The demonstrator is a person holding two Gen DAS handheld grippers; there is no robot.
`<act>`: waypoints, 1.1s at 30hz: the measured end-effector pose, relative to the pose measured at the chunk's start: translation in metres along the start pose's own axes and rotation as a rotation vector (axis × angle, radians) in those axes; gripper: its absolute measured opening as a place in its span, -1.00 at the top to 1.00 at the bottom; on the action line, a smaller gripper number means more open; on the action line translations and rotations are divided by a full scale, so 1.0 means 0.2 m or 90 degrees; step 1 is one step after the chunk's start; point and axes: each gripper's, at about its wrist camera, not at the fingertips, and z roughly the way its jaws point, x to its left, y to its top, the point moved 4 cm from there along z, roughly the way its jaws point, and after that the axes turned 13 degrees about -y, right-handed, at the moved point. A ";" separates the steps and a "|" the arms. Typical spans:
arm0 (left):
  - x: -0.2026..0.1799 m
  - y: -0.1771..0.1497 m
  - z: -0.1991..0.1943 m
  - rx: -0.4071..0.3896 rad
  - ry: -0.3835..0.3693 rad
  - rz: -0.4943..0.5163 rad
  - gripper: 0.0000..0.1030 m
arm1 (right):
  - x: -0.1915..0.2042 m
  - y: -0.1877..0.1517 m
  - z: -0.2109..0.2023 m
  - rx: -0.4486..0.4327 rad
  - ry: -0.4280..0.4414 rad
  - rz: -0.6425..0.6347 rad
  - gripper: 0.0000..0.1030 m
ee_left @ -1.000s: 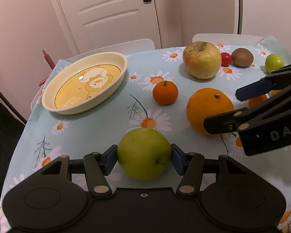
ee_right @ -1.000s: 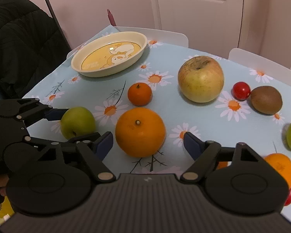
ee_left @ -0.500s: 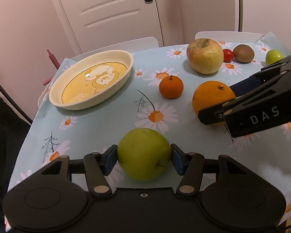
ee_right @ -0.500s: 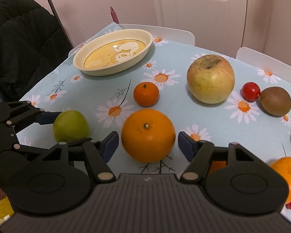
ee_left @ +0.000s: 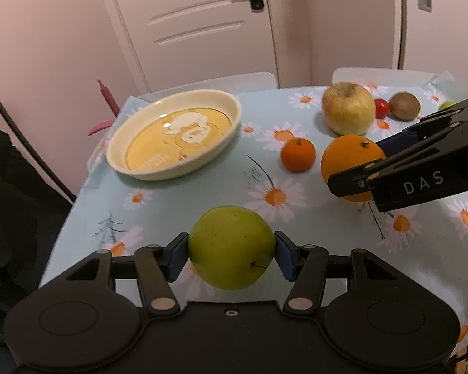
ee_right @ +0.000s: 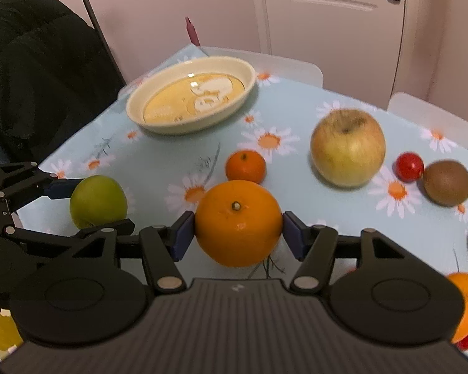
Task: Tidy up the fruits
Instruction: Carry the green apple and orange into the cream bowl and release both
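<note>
My left gripper (ee_left: 232, 254) clamps a green apple (ee_left: 231, 247); my right gripper (ee_right: 237, 233) is closing around a large orange (ee_right: 237, 222), its pads nearly touching the peel.

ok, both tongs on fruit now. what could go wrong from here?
1. The right tongs are closing on the large round orange; its blue pads look barely at the sides, so lifting now could let it roll out.
2. The left tongs pinch the smooth green apple only at its widest line; it might slip on the way to the cream oval dish.
3. The small tangerine sits just behind the orange and could get knocked.
</note>
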 end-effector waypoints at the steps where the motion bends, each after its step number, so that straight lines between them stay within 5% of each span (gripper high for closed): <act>1: 0.01 0.01 -0.02 -0.003 0.002 -0.004 -0.20 | 0.00 0.02 -0.01 -0.003 0.002 0.002 -0.47; 19: 0.36 0.39 -0.21 -0.073 0.018 -0.030 -0.20 | 0.08 0.49 -0.14 -0.052 -0.011 0.024 -0.47; 33: 0.70 0.69 0.11 -0.064 -0.021 0.016 -0.20 | 0.17 0.82 0.14 -0.042 -0.058 0.082 -0.47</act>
